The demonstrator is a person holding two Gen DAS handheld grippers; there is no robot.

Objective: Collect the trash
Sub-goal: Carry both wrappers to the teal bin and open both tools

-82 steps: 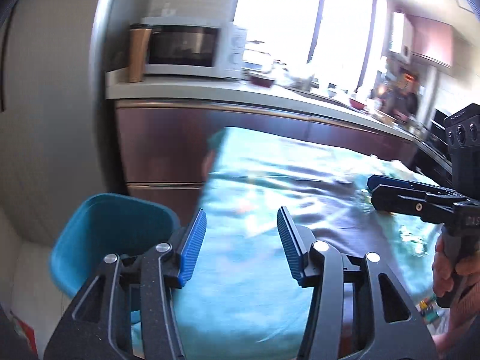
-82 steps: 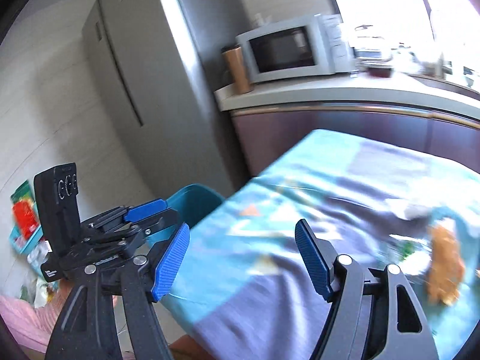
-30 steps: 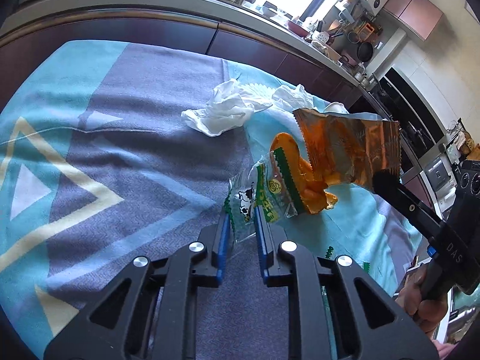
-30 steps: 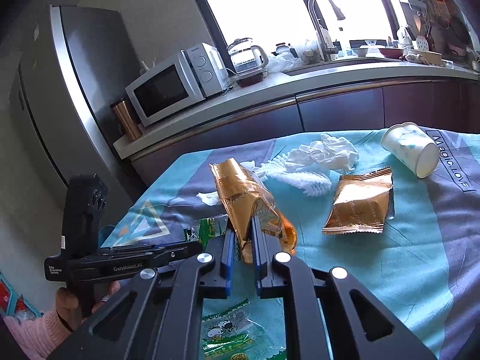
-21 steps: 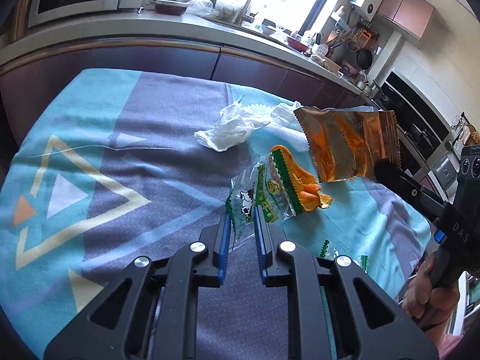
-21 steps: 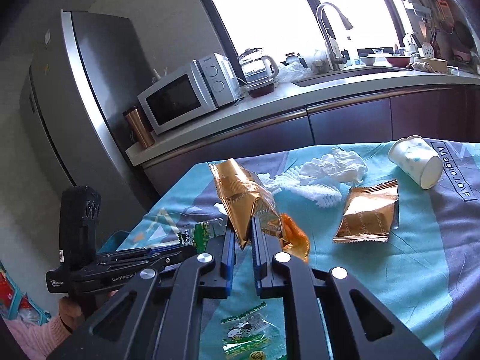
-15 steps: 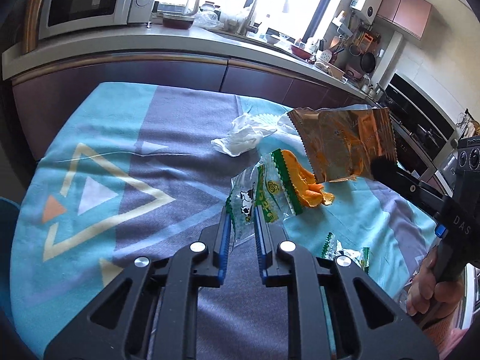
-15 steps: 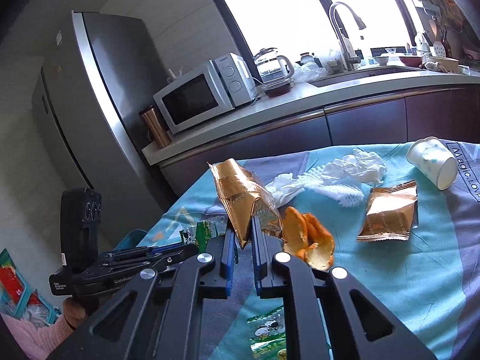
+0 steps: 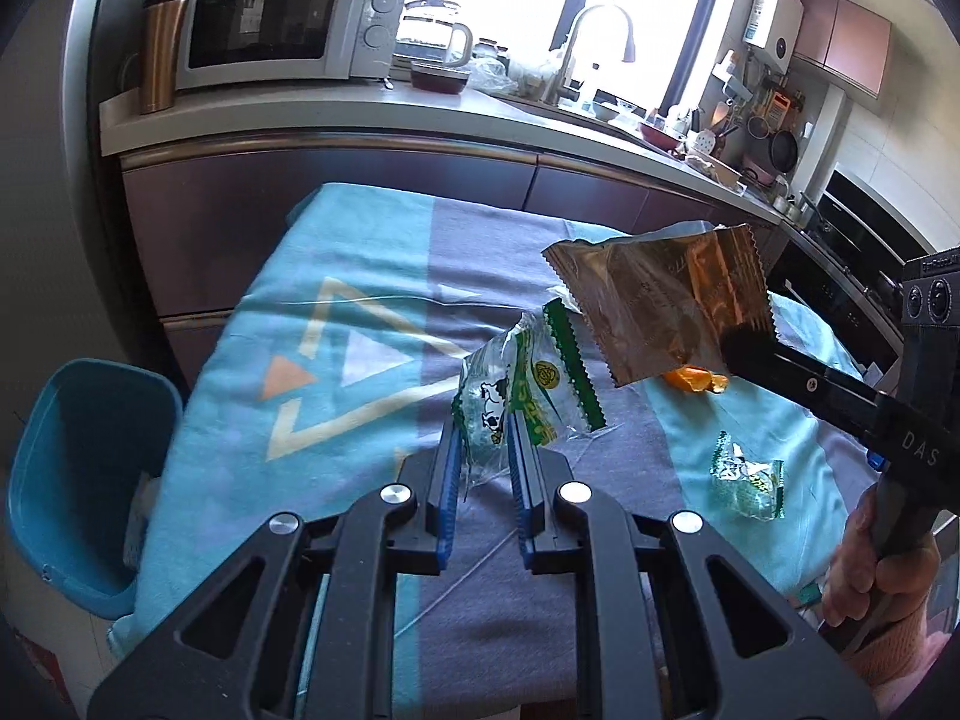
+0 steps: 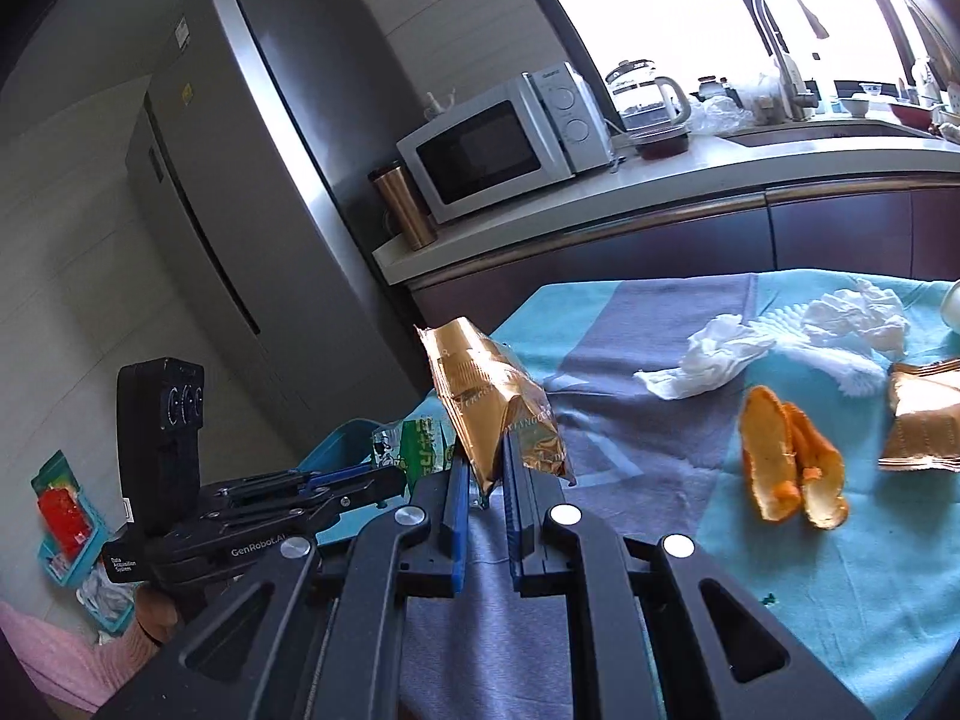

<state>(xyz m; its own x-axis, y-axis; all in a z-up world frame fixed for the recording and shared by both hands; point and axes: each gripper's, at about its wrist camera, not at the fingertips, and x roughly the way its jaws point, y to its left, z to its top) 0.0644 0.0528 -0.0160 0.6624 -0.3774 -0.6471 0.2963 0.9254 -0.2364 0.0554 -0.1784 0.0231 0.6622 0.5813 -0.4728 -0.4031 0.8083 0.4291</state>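
My left gripper [image 9: 485, 433] is shut on a clear green-and-white candy wrapper [image 9: 523, 393], held above the cloth-covered table [image 9: 336, 360]. My right gripper [image 10: 483, 461] is shut on a crinkled gold snack bag [image 10: 489, 399]; the same gold bag [image 9: 660, 306] hangs at the right in the left wrist view. A blue bin [image 9: 72, 480] stands on the floor off the table's left end, and its rim [image 10: 339, 441] peeks out behind the left gripper [image 10: 384, 483] in the right wrist view. On the cloth lie orange peel [image 10: 789, 462], crumpled white tissues [image 10: 720, 354], a second gold bag [image 10: 924, 420] and another green wrapper [image 9: 747, 474].
A counter [image 9: 336, 114] with a microwave [image 9: 282, 30], a copper tumbler [image 9: 159, 48] and a kettle [image 9: 432, 36] runs behind the table. A grey fridge [image 10: 252, 180] stands to its left. A hand [image 9: 888, 564] grips the right tool's handle.
Both grippers have drawn back and swung left with their wrappers, toward the table's left end. The blue bin has come into the left wrist view; tissues and peel slid right.
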